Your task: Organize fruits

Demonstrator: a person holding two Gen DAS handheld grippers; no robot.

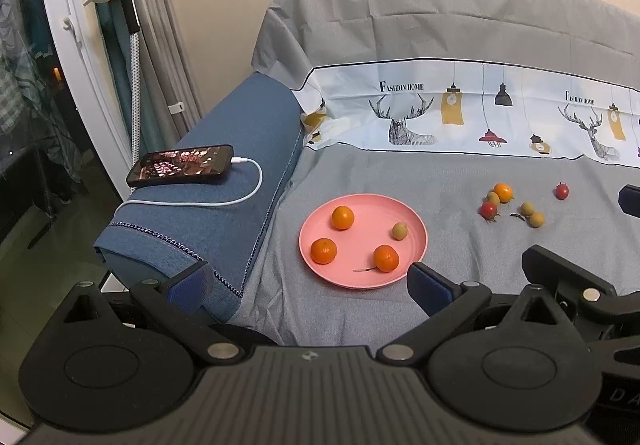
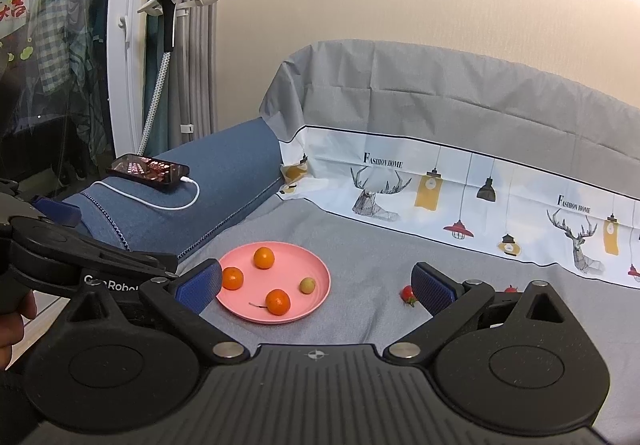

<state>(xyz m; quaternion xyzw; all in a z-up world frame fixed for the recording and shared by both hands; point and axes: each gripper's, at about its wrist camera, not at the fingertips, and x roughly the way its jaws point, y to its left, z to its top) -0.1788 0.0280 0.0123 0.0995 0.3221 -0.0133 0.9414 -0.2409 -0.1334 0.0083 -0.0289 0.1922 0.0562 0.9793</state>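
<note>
A pink plate lies on the grey cloth and holds three small oranges and one pale longan. It also shows in the right wrist view. To its right on the cloth lie loose fruits: an orange, two cherry tomatoes, several longans. My left gripper is open and empty, near the plate's front edge. My right gripper is open and empty, just before the plate; a tomato sits beside its right finger.
A blue cushion at the left carries a phone on a white cable. A printed cloth stands along the back. The right gripper's body shows at the right of the left wrist view.
</note>
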